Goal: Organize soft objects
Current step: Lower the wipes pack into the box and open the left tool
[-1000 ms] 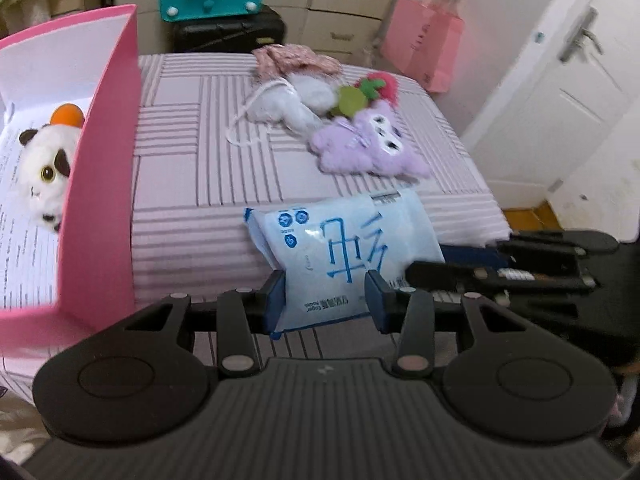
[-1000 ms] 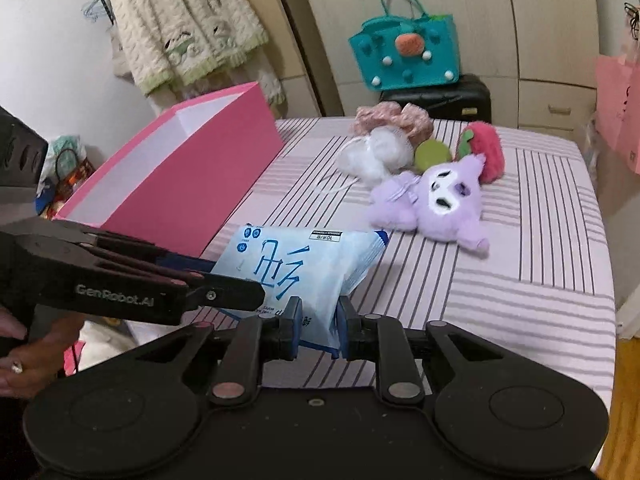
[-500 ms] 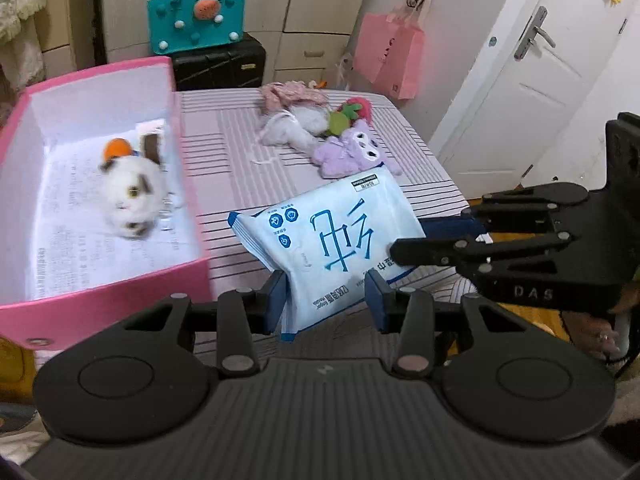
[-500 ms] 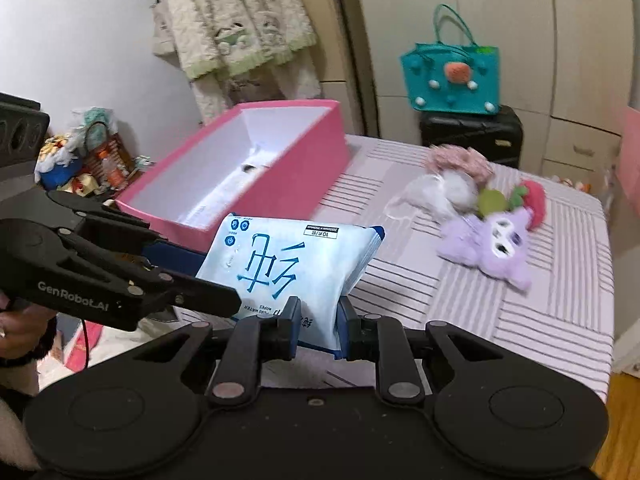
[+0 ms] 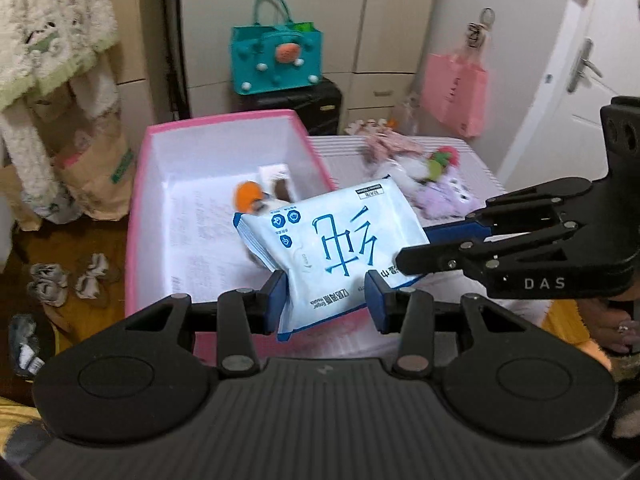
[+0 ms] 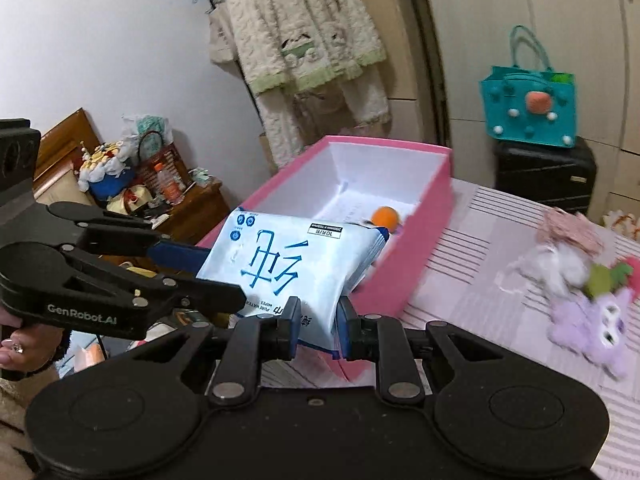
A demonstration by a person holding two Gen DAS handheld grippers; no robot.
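Striped pink-and-white bedcover (image 6: 500, 292) across the right of the right wrist view, under a blurred heap of soft toys: purple plush toy with white eye patches (image 6: 592, 328) at the right edge, white fluffy toy (image 6: 560, 268) above it, green-and-red plush (image 6: 608, 276) between them. Cream cupboard doors behind, with a teal felt handbag with an orange pompom (image 5: 276, 60) on a black suitcase (image 5: 296, 102) in the upper middle of the left wrist view, a pink paper bag (image 5: 456, 94) hanging at upper right, fleecy cream-and-green garments (image 6: 304, 28) hanging at upper centre of the right wrist view. Open pink rectangular box with white lining (image 5: 160, 208) left of centre in the left wrist view, holding a small plush with an orange ball on top (image 5: 250, 198), partly hidden. Light blue soft pack of wet wipes with dark blue characters (image 5: 332, 248) held in the air at frame centre, over the near right part of the box, tilted. Left gripper (image 5: 326, 300) with jaws pinching the pack's lower edge from both sides. Right gripper (image 6: 318, 326) with jaws pinching a lower corner of the same pack, seen from the right side in the left wrist view as a black linkage marked DAS. Bare hand with a ring (image 6: 16, 348) at the lower left edge of the right wrist view, behind the other gripper's black body.
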